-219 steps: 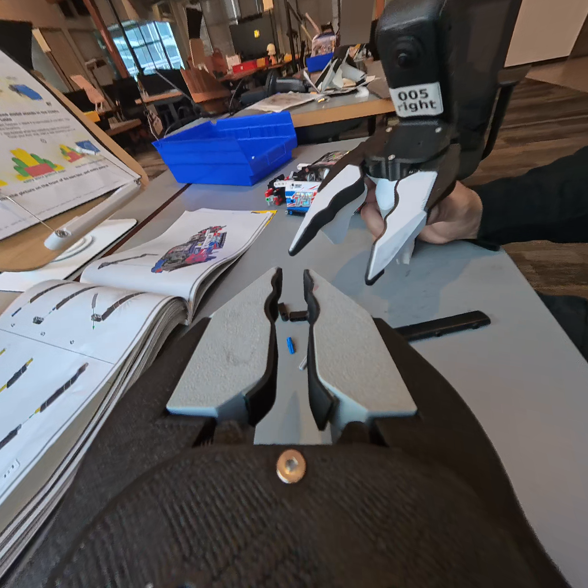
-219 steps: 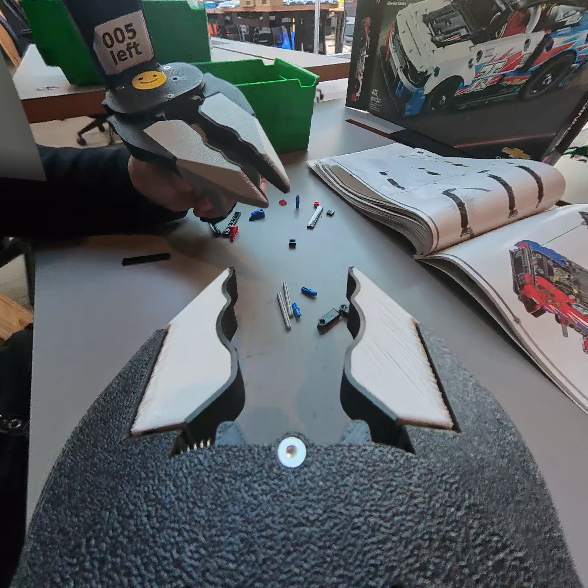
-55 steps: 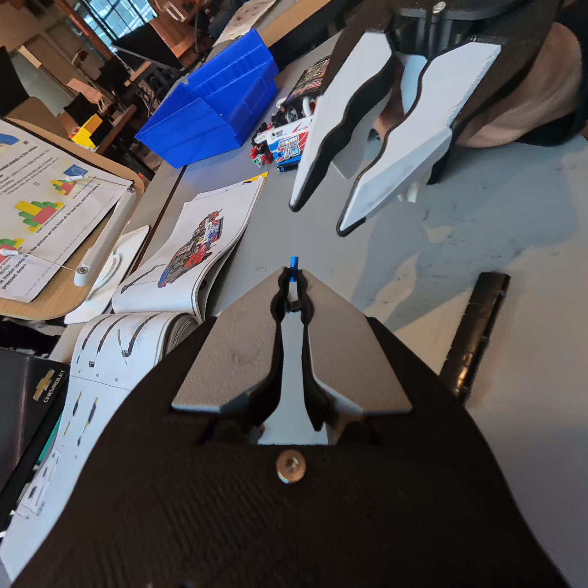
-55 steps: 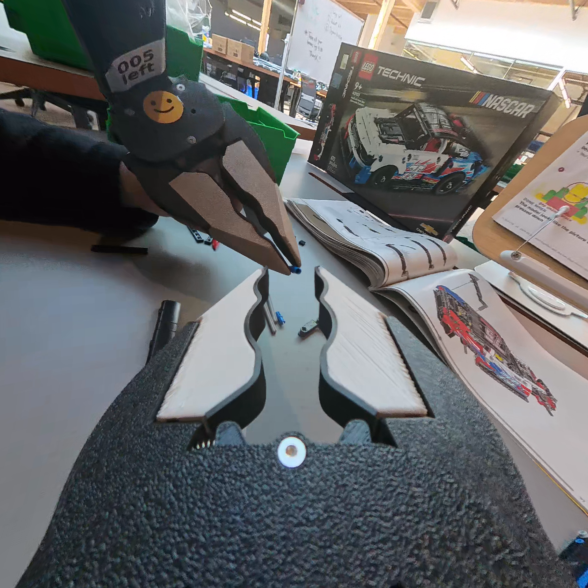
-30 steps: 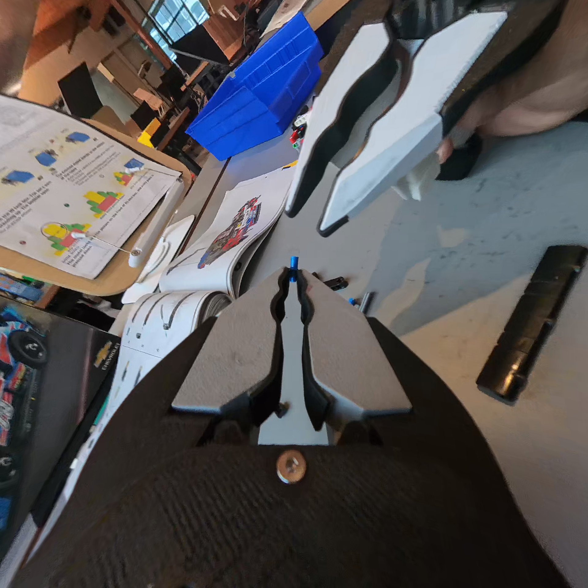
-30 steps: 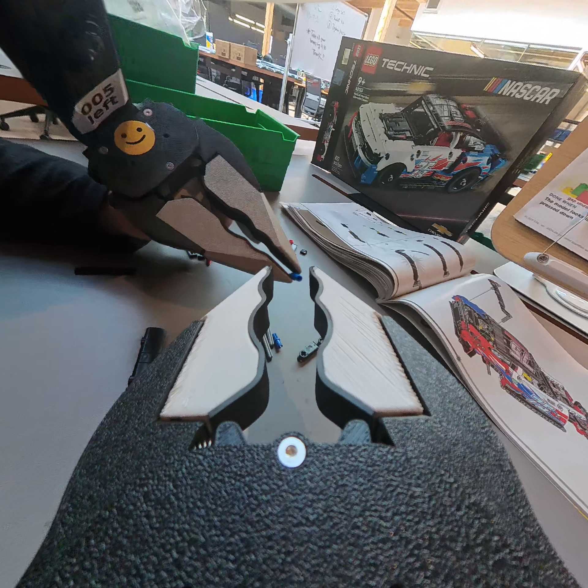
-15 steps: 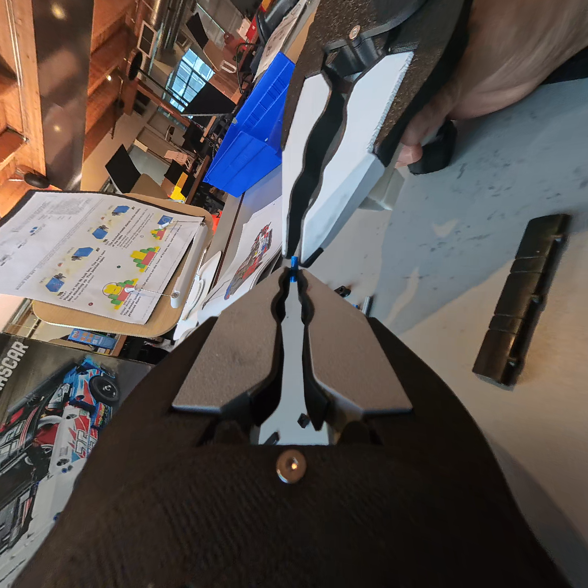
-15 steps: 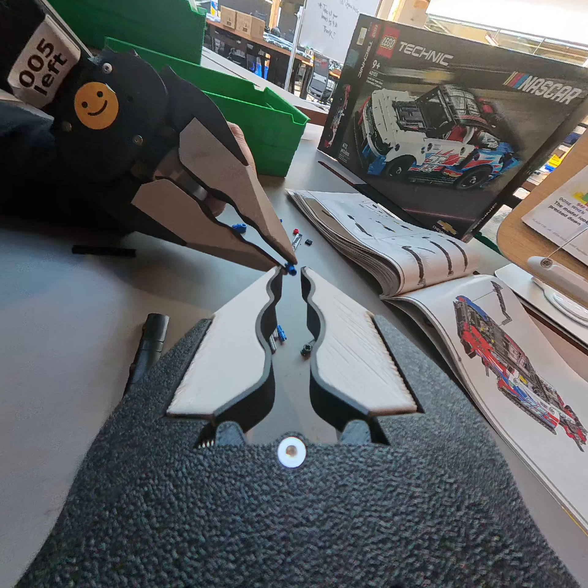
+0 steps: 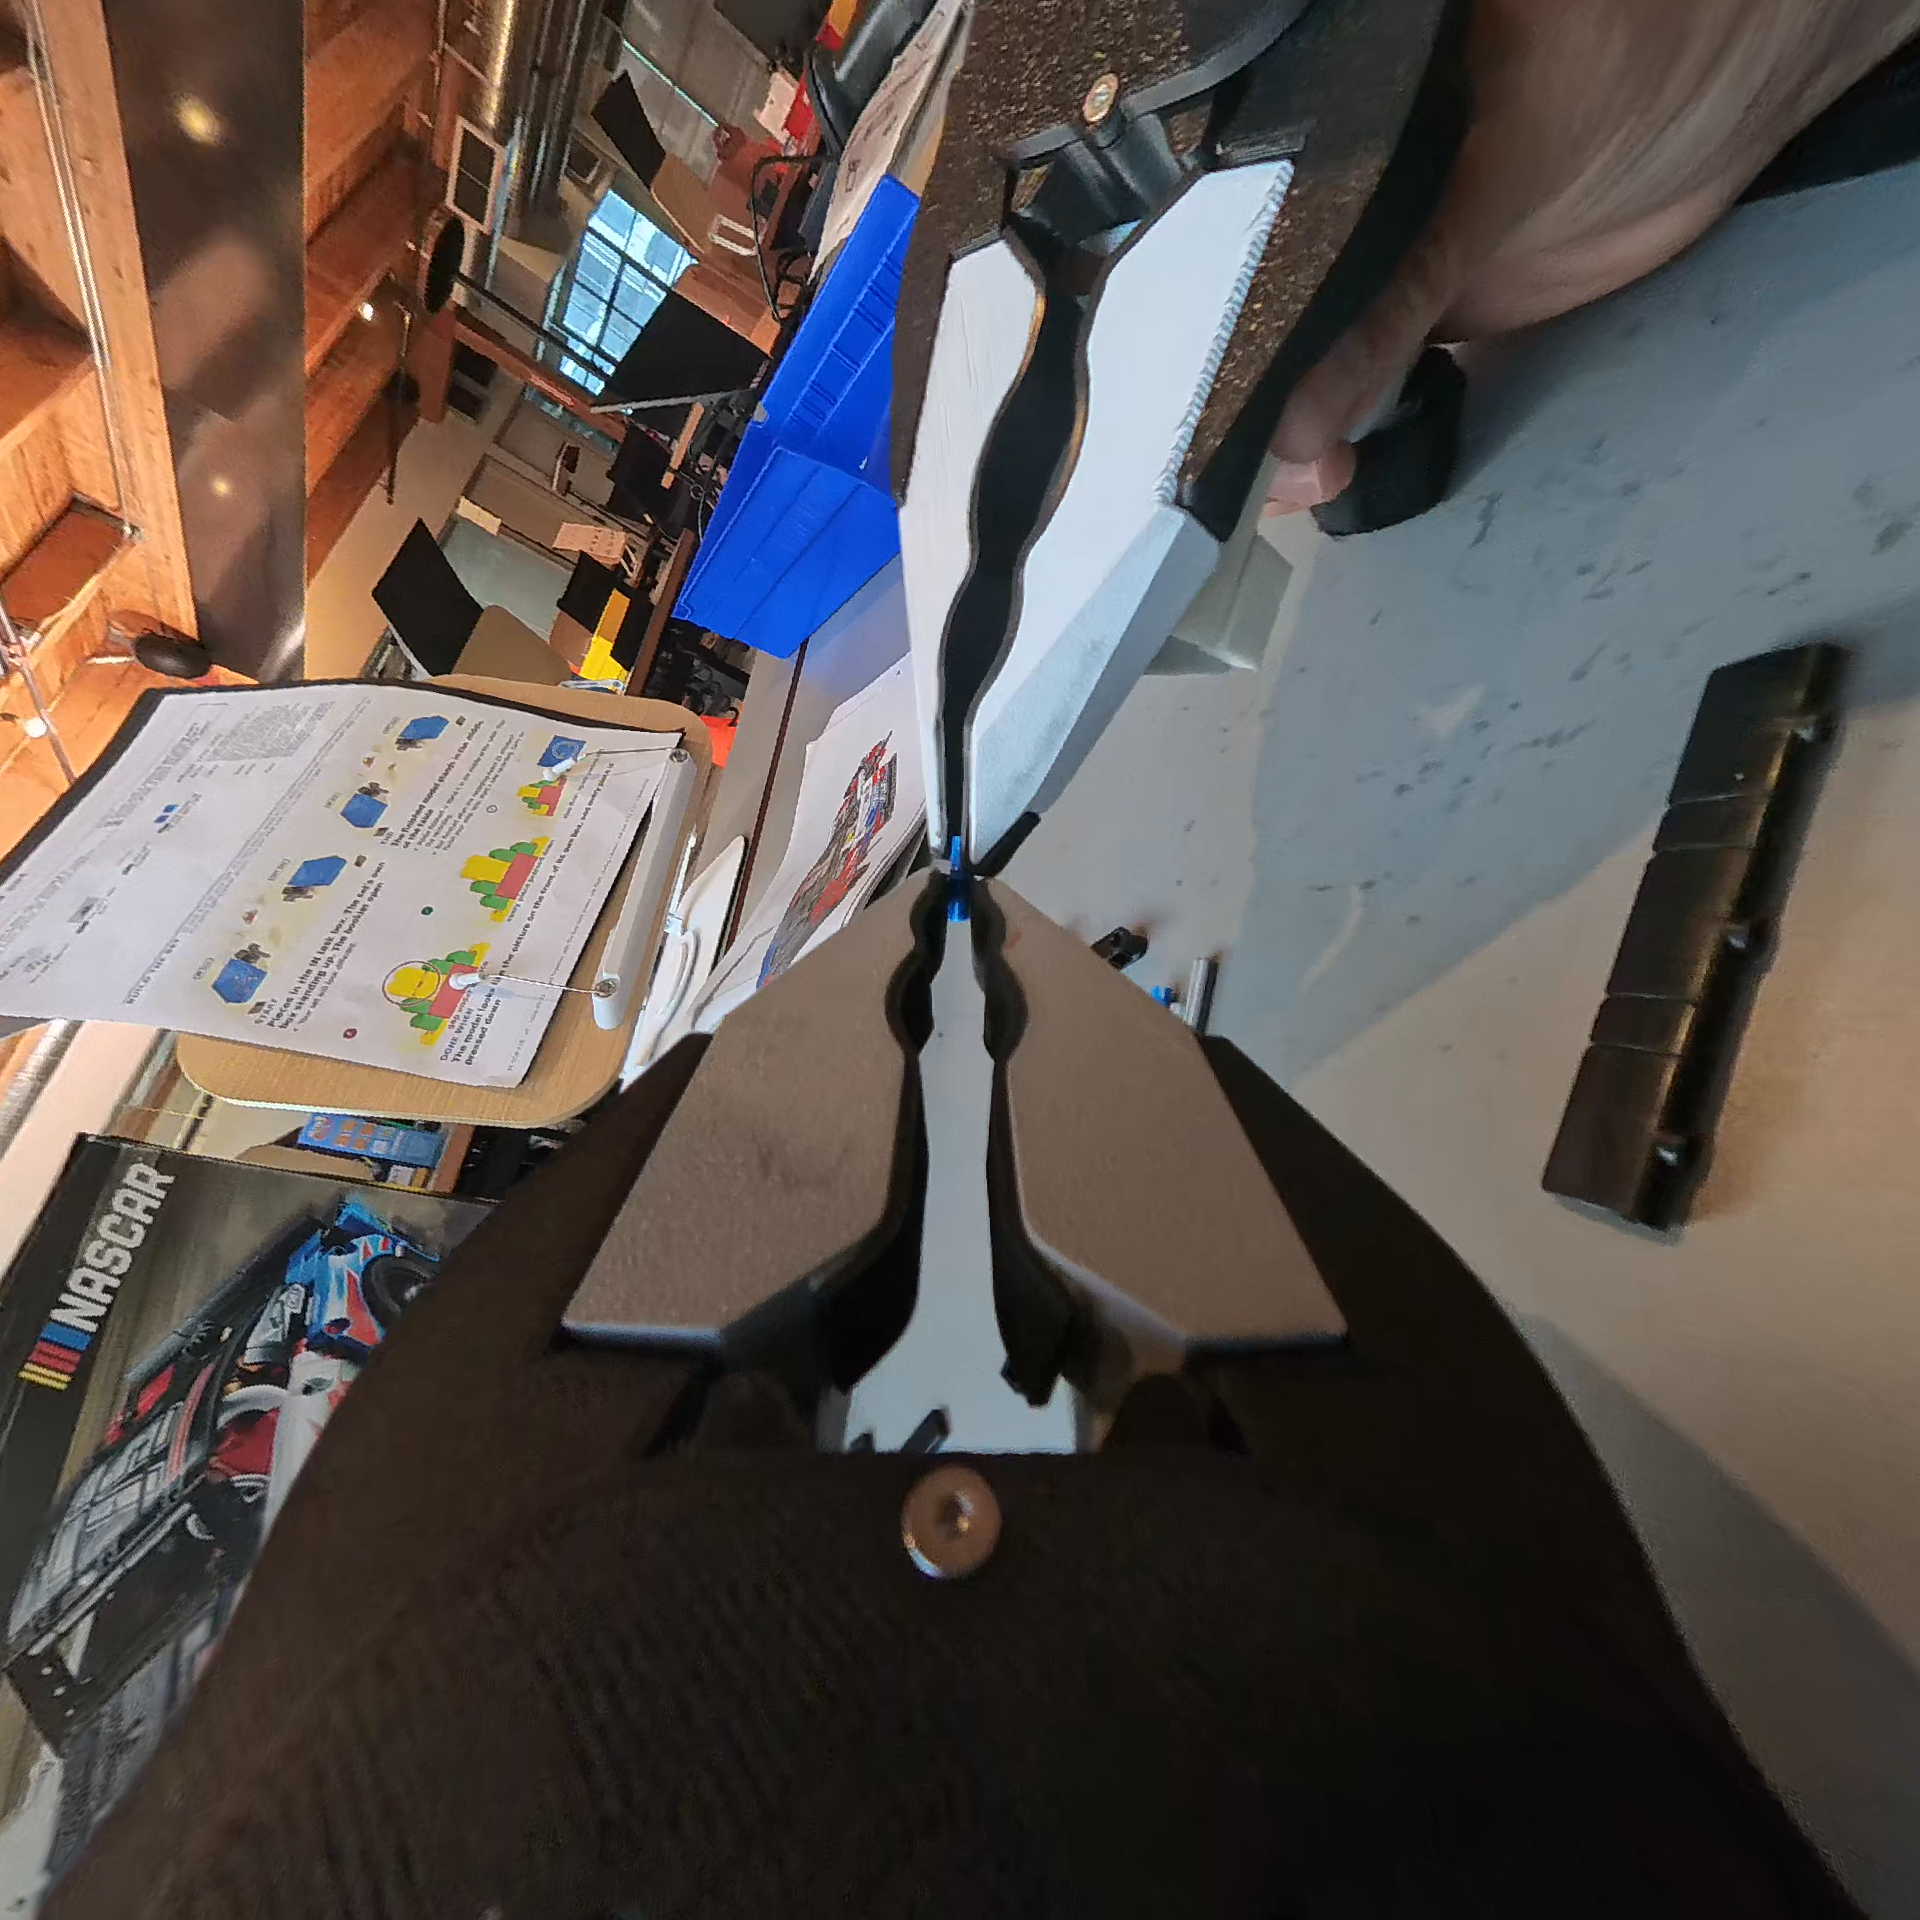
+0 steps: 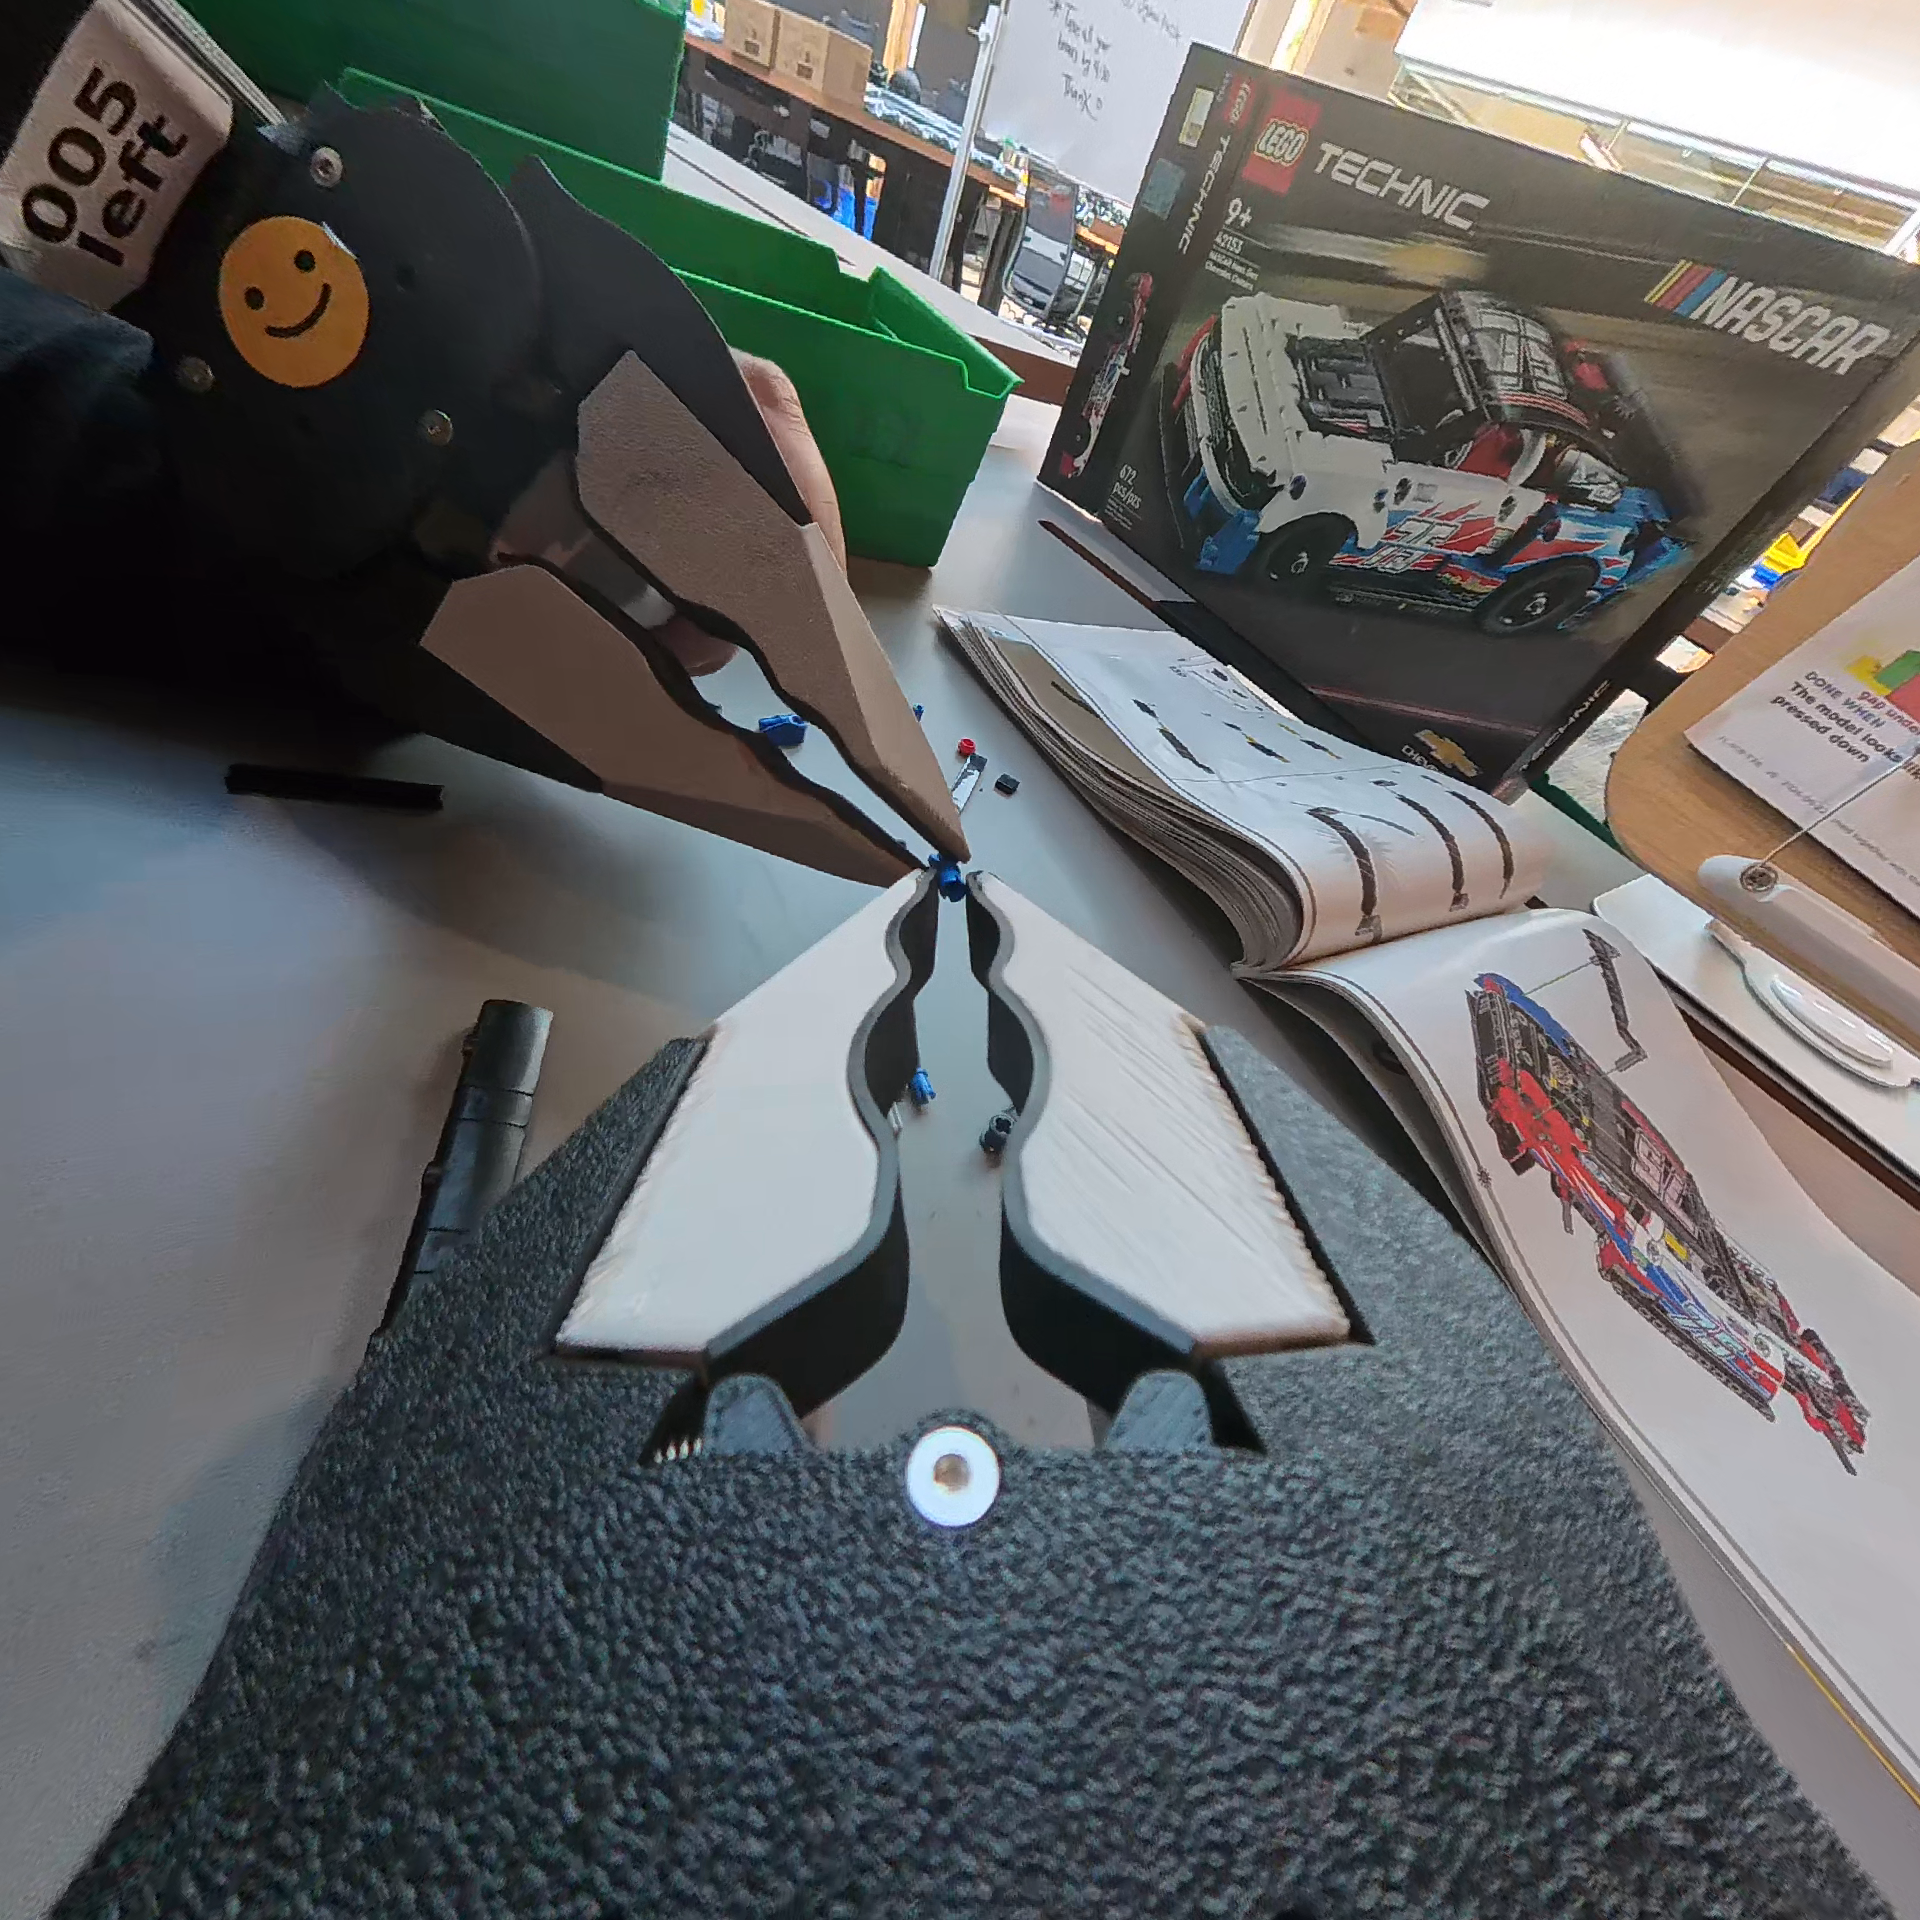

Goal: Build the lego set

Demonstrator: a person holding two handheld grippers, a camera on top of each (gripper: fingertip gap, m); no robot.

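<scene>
Left wrist view gives us the left gripper pinching a small blue pin at its fingers' tips, above the worktop. Our right gripper closes narrowly on the pin's far end; whether it truly grips, we cannot tell.

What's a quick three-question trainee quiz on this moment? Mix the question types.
1. True or false: the left gripper is shut on a small blue pin.
2. Multiple choice: the long black beam lies A) in a green bin, B) flat on the table, C) on top of a clipboard.
3. Short answer: in the right wrist view, what lies open in front of the set's box?

Key: 1 true; 2 B; 3 the instruction booklet.
</scene>
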